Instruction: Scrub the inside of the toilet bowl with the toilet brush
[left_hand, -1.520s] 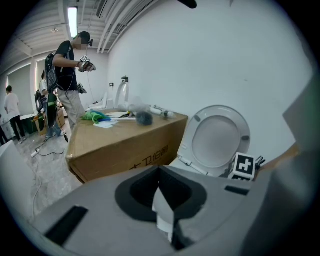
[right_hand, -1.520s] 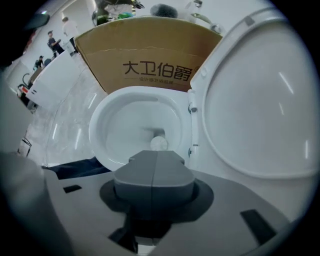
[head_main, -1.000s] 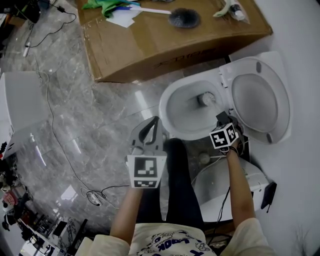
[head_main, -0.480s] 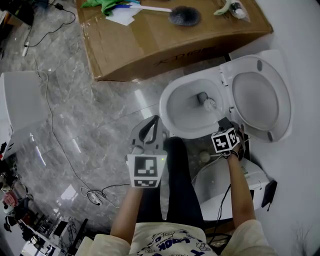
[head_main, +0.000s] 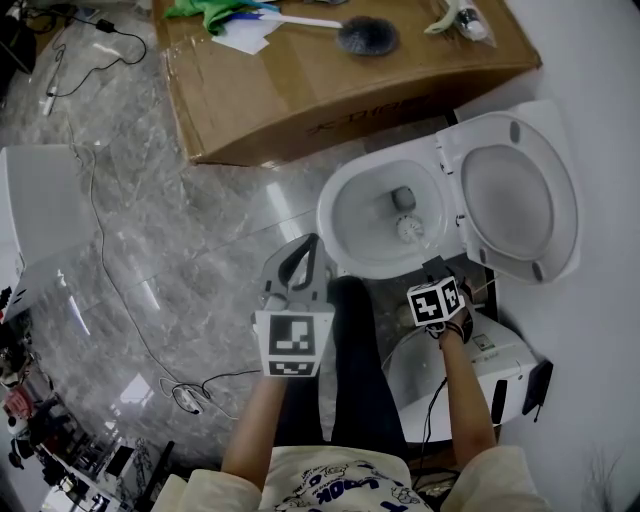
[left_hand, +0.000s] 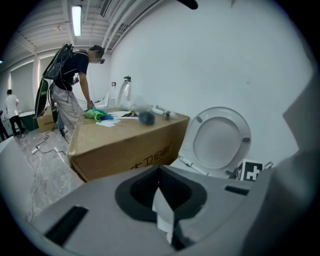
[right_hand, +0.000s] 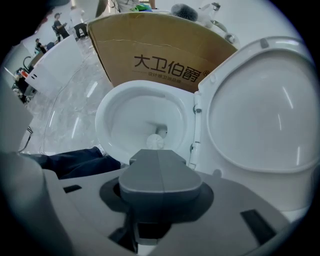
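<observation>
The white toilet bowl (head_main: 352, 215) stands open, its lid (head_main: 515, 195) tipped back to the right. A white toilet brush head (head_main: 410, 229) sits low inside the bowl, near the drain hole (head_main: 403, 197). My right gripper (head_main: 436, 266) hangs over the bowl's near rim, shut on the brush handle. In the right gripper view its jaws (right_hand: 158, 151) are pressed together, with the brush head (right_hand: 155, 142) just beyond them inside the bowl (right_hand: 125, 112). My left gripper (head_main: 313, 240) is shut and holds nothing, left of the bowl above the floor. Its joined jaws (left_hand: 160, 169) face the lid (left_hand: 217, 142).
A large cardboard box (head_main: 330, 90) lies behind the toilet with a black brush (head_main: 367, 35), a green cloth (head_main: 215, 12) and a bottle (head_main: 462, 18) on top. Cables (head_main: 110, 270) trail over the marble floor. A white bin (head_main: 440, 375) is by my right leg. People (left_hand: 72, 85) stand far off.
The brush head has slid from the bowl's far right side down toward its near side. My right gripper drew back and slightly left with it. The left gripper stayed put.
</observation>
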